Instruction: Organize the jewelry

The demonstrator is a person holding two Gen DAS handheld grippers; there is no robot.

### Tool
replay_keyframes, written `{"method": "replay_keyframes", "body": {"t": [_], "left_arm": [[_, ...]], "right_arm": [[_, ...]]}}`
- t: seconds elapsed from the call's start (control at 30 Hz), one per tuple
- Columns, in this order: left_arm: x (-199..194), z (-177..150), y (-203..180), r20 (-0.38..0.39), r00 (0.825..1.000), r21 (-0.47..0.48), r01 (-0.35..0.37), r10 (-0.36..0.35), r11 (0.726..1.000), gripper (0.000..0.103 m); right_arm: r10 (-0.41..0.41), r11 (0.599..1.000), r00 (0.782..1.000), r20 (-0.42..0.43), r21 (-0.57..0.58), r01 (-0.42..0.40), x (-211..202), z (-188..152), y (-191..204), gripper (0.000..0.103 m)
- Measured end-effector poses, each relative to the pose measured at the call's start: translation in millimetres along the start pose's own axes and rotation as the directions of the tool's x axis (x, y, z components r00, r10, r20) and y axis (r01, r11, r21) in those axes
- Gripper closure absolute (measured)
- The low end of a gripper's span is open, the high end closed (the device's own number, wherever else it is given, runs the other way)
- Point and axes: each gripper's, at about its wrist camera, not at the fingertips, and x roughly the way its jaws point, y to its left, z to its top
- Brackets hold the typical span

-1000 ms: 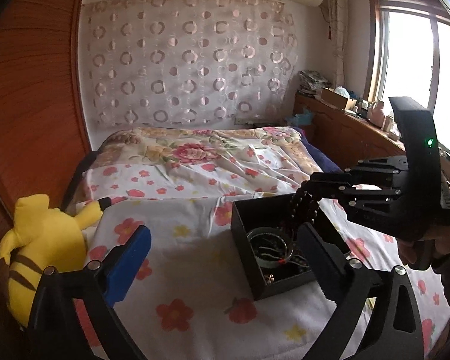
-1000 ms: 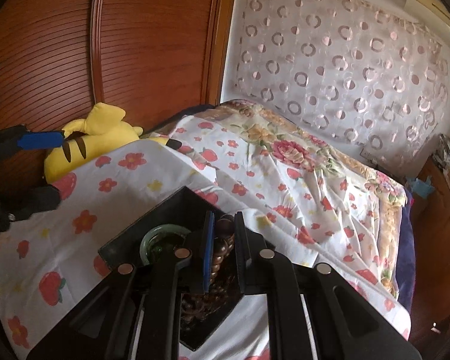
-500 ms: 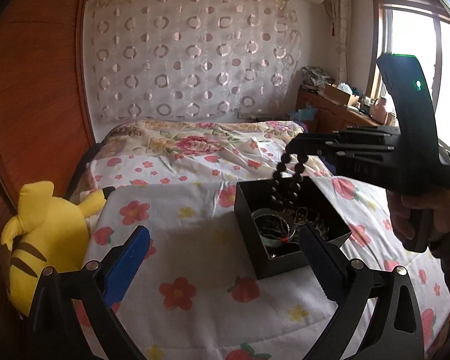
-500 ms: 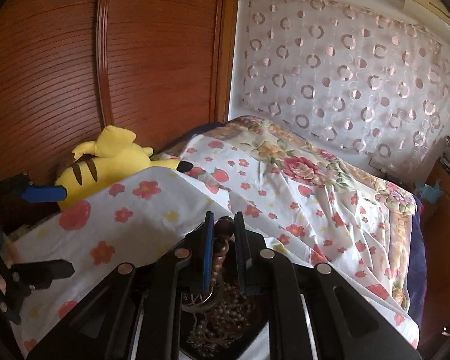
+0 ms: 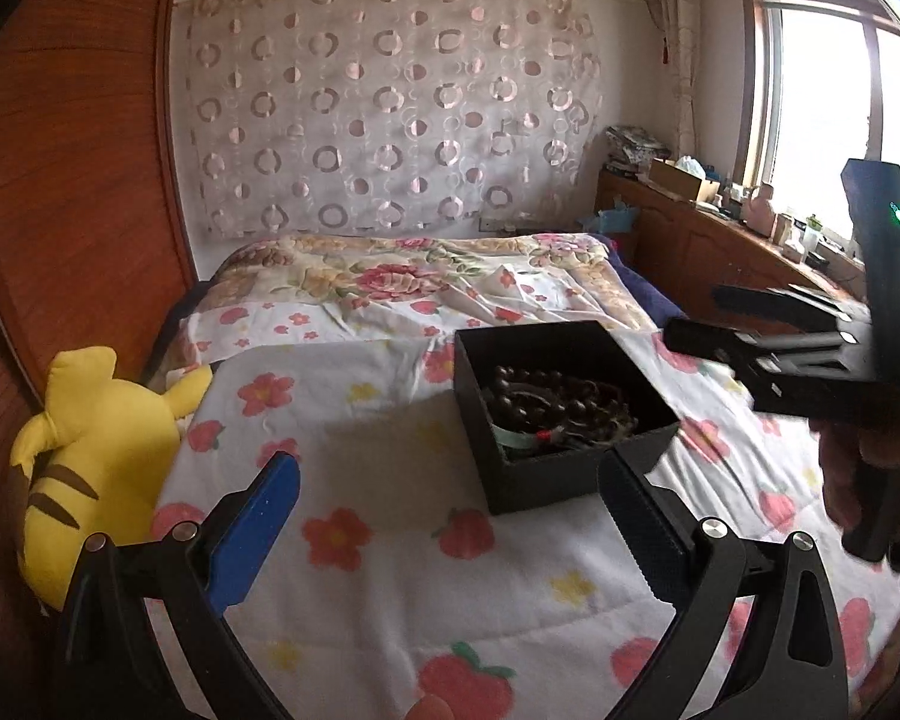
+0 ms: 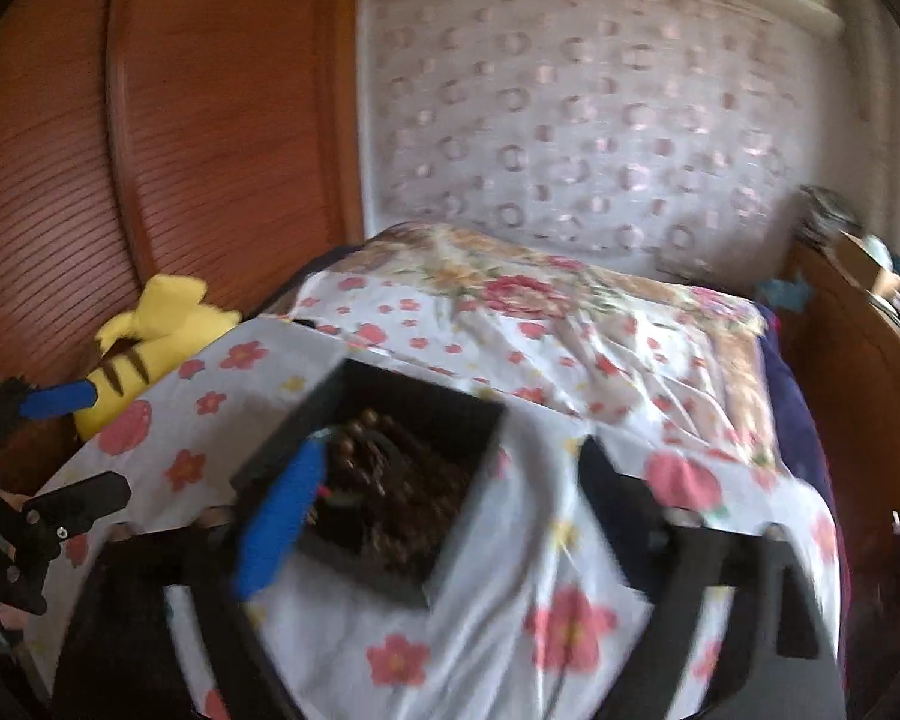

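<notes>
Both tools are up off the bed here, and both are empty. The left gripper point(image 5: 450, 516) hangs low over the flowered quilt point(image 5: 390, 588), jaws spread wide with nothing between them, the black jewelry box point(image 5: 561, 402) sitting just beyond its right finger. The right gripper point(image 6: 444, 498), blurred in its own view, is spread wide too, blue pad on one side and dark pad on the other, and it grips nothing; from the left camera it hovers off the box's right side, above the quilt.

Now the box itself: open-topped, no lid in sight, resting flat on the quilt. Inside lies the dark beaded bracelet point(image 5: 546, 387), coiled in loops on top of the heap, with a pale green bangle point(image 5: 519, 438) poking out under it at the near wall. More strands seem tangled below, too dim to sort out.

By my reading, the beads are in and the hands are clear. To do the next bit well, I'd come in from straight above, pinch one strand only, and lift slowly so the tangle doesn't drag the light box across the soft bedding. A yellow plush toy point(image 5: 90, 456) sits well off to the left
</notes>
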Motion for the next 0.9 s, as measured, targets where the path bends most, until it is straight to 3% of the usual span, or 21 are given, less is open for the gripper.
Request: {"method": "replay_keyframes", "body": {"t": [0.03,0.27,0.5,0.9], "left_arm": [[-1.6,-2.3,-4.2,-0.003,1.0,0.002,-0.005,0.005,1.0,0.007],[-12.3,-21.8,-28.8,-0.022,1.0,0.027,-0.02,0.02,0.999,0.007],[-34.0,-38.8,-47.5,-0.012,1.0,0.025,-0.007,0.007,1.0,0.007],[-98.4,-48.4,-66.0,0.068,0.998,0.029,-0.019,0.017,0.999,0.007]], "right_arm": [[-0.011,1.0,1.0,0.008,0.015,0.011,-6.6,-5.2,-1.9,0.002],[-0.123,0.987,0.992,0.007,0.103,0.122,-54.8,-50.9,0.7,0.002],[-0.188,0.966,0.982,0.013,0.181,0.182,-89.3,-89.7,5.5,0.002],[-0.194,0.963,0.975,0.107,0.213,0.168,-159.2,-103.5,21.8,0.002]]}}
